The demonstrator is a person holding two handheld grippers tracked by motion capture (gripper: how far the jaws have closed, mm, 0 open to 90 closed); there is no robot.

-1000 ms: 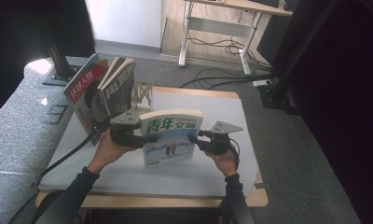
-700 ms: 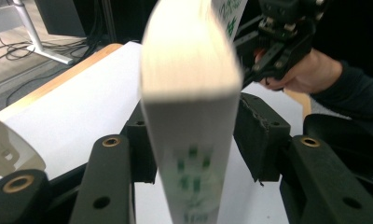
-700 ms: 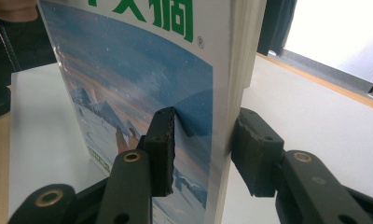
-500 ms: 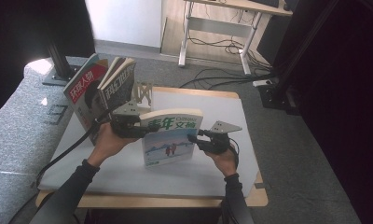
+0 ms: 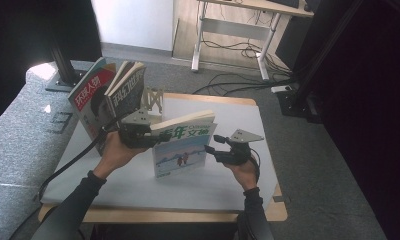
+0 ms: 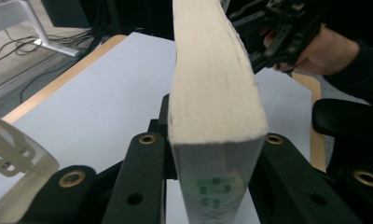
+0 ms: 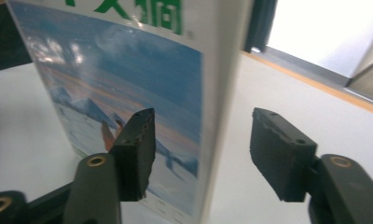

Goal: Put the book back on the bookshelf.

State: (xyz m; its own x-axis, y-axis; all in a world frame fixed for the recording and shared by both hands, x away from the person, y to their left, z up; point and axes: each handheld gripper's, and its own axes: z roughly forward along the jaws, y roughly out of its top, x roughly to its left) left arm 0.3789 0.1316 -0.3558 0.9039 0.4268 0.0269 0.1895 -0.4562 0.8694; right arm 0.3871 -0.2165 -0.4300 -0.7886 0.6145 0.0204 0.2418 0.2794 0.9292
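A thick book (image 5: pixel 180 150) with a blue snowy cover and green characters stands upright on the white mat (image 5: pixel 228 112). My left gripper (image 5: pixel 155 137) is at its upper left corner. In the left gripper view the jaws have just been closing, and both fingers (image 6: pixel 145 182) now press on the book's (image 6: pixel 212 84) page block; the left gripper (image 6: pixel 211 140) is shut on it. My right gripper (image 5: pixel 211 150) sits at the book's right edge. Its jaws have just been opening. In the right gripper view the book's (image 7: pixel 128 70) edge stands between the parted pads (image 7: pixel 275 149) of the right gripper (image 7: pixel 203 130), which do not press on it.
Two magazines (image 5: pixel 95 97) (image 5: pixel 129 92) lean in a pale rack (image 5: pixel 153 100) at the mat's back left. A grey padded surface (image 5: pixel 18 140) lies to the left. The wooden table edge (image 5: pixel 188 216) runs along the front. A desk frame and cables (image 5: pixel 228 45) stand behind.
The left gripper has shifted up to the book's top left corner and closed on it. The right gripper's jaws have parted off the book's right edge. The book stays upright.
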